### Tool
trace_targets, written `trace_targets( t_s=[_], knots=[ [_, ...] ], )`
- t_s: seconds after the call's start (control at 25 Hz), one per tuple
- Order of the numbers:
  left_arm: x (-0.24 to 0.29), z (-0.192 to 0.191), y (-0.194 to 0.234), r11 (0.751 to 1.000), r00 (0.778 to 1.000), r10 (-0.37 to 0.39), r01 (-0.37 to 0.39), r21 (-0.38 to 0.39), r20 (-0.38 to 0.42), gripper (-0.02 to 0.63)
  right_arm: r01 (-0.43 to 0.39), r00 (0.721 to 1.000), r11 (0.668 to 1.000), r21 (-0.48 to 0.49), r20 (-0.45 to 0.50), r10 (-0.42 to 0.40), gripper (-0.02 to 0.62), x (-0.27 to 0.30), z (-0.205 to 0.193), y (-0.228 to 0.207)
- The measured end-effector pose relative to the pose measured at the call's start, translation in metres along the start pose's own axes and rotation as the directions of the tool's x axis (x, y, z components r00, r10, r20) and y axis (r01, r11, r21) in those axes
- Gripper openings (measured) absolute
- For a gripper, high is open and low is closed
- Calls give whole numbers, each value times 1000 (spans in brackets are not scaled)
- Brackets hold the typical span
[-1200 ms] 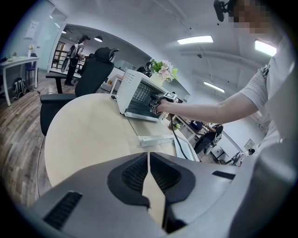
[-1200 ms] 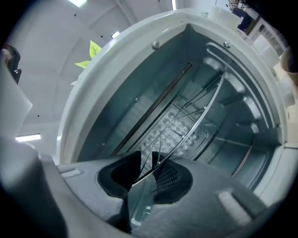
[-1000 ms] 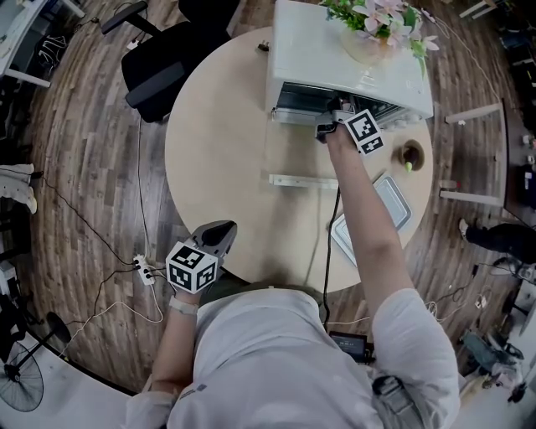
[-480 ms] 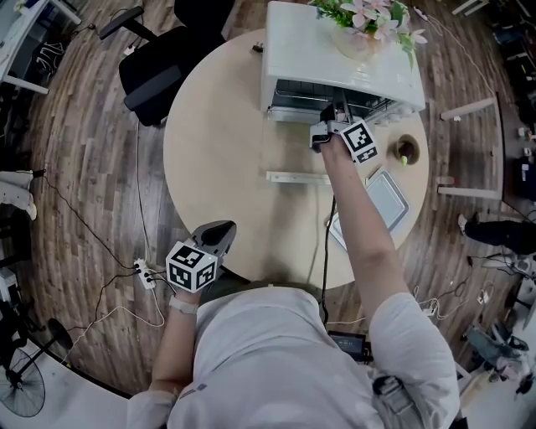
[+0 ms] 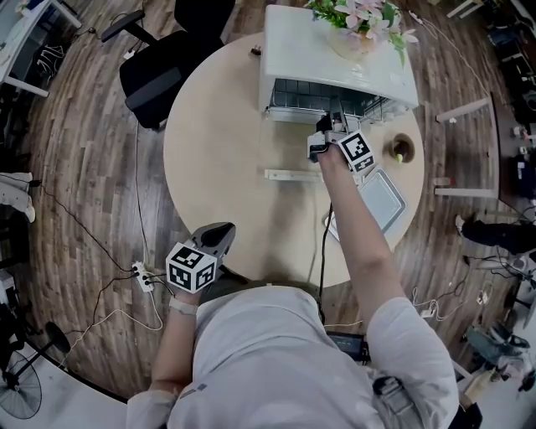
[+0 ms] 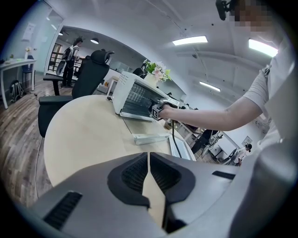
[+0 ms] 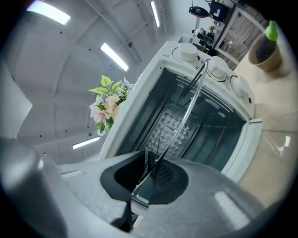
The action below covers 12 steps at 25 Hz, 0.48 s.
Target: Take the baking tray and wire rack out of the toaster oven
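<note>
Wire rack (image 7: 194,100) sat partly drawn out of the open toaster oven (image 5: 335,50), its front rim clamped between the pads of the right gripper (image 7: 148,174), whose jaws had just been closing on that thin wire. The oven stood at the far edge of the round table (image 5: 226,142), with its glass door folded down flat toward the person and the door handle (image 5: 293,176) lying nearer the table's middle. A bunch of flowers (image 5: 360,17) rested on the oven's top. The baking tray (image 5: 381,201) lay outside the oven, flat on the table near its right edge, partly hidden under the person's outstretched right forearm. A small cup (image 5: 400,151) stood near that same edge, between tray and oven. The left gripper (image 6: 149,172) hung at the near edge of the table, well apart from the oven, its jaws pressed together with nothing between them.
</note>
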<state>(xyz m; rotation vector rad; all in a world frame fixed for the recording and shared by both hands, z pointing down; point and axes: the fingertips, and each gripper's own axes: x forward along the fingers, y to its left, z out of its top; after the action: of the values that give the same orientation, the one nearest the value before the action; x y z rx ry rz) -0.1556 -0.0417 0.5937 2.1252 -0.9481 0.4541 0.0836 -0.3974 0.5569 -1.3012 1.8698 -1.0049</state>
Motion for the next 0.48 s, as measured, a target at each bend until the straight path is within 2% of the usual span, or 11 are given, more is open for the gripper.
trace_targets(
  t_s=[0.48],
  knots=[
    [-10,-6,-8,1000,1000,-5,4,9,21,0,18,1000,996,90,17,-20,18,-32,-8,3]
  ],
)
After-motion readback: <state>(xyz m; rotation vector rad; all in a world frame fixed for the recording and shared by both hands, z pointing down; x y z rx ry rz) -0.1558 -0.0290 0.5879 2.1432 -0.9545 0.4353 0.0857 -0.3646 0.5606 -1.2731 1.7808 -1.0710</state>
